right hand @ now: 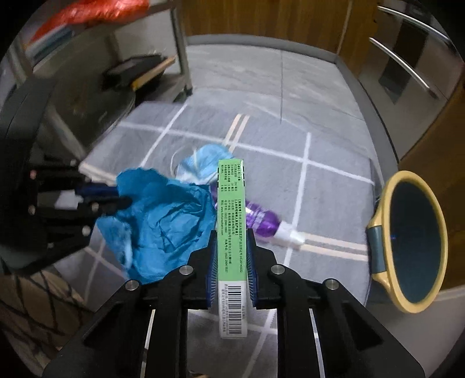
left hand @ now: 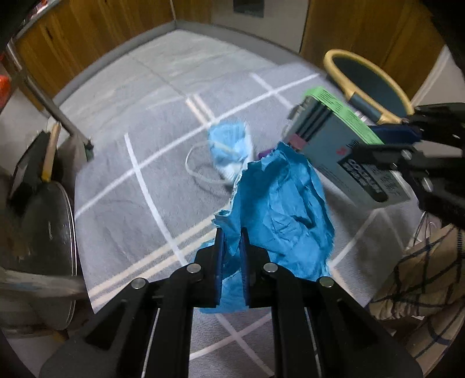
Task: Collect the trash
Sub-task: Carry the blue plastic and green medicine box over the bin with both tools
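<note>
My left gripper (left hand: 232, 235) is shut on a crumpled blue paper (left hand: 279, 209) and holds it above the grey checked rug (left hand: 139, 122); the paper also shows in the right wrist view (right hand: 162, 221). My right gripper (right hand: 232, 235) is shut on a flat green-edged box (right hand: 231, 232), also seen in the left wrist view (left hand: 343, 148). A light blue face mask (left hand: 229, 148) lies on the rug beyond. A purple wrapper (right hand: 261, 222) lies on the rug next to the mask (right hand: 203, 165). A yellow-rimmed bin (right hand: 412, 241) stands at the right.
A metal shelf leg (left hand: 58, 113) and dark items (left hand: 37, 209) stand at the left. Wooden cabinets (left hand: 87, 32) line the far wall. A checked cloth (left hand: 421, 276) lies at the lower right. A red bag (right hand: 96, 11) sits on the shelf.
</note>
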### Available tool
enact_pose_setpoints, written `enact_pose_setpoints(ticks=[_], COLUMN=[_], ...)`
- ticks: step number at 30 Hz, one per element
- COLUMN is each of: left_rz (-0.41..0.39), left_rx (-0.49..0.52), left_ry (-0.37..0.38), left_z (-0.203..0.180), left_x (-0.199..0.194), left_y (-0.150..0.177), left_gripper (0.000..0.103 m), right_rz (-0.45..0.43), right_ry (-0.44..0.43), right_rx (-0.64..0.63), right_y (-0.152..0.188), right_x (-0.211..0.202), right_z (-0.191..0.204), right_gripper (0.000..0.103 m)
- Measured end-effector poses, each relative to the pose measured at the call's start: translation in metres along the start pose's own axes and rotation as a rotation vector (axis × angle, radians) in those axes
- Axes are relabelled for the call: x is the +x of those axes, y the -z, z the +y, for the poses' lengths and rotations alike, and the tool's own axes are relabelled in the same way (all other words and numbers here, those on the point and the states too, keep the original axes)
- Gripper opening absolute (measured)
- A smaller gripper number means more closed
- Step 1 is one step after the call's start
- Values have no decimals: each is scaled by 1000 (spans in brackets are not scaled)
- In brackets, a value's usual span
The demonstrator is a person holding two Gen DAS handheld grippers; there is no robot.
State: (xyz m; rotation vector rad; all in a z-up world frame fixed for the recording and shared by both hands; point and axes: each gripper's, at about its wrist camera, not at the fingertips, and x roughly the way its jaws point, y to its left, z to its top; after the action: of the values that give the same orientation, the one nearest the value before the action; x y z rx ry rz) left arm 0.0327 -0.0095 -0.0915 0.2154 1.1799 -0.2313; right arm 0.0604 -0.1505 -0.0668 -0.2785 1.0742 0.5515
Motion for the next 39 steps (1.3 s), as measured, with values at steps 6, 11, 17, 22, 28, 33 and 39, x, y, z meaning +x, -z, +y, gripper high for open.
enact_pose_setpoints(ticks=[6, 11, 17, 22, 28, 33, 39], left_rz=[-114, -192, -234, -285, -318, -321, -313], left_rx=[34, 33, 38, 89, 134, 180, 232], left_ry=[20, 42, 59, 46, 67, 97, 127], left_z=[-13, -21, -35, -57, -86, -114, -153], left_x=[-35, -56, -64, -72, -73, -61, -43], left_y=[-8, -20, -38, -59, -100, -137, -174], left_gripper=[10, 10, 10, 10, 10, 10, 10], right_rz=[-76, -145, -216, -253, -267, -242, -207], right_ry=[-16, 9, 37, 95, 151, 175, 220], right_rx=[72, 123, 191, 216, 255, 344, 440], right_y=[-10, -19, -25, -28, -26, -15, -3], right_x=[-29, -57, -85, -101, -106, -95, -82], right_z=[-22, -48, -87, -121, -167, -224, -274], right_gripper=[19, 19, 19, 19, 19, 18, 19])
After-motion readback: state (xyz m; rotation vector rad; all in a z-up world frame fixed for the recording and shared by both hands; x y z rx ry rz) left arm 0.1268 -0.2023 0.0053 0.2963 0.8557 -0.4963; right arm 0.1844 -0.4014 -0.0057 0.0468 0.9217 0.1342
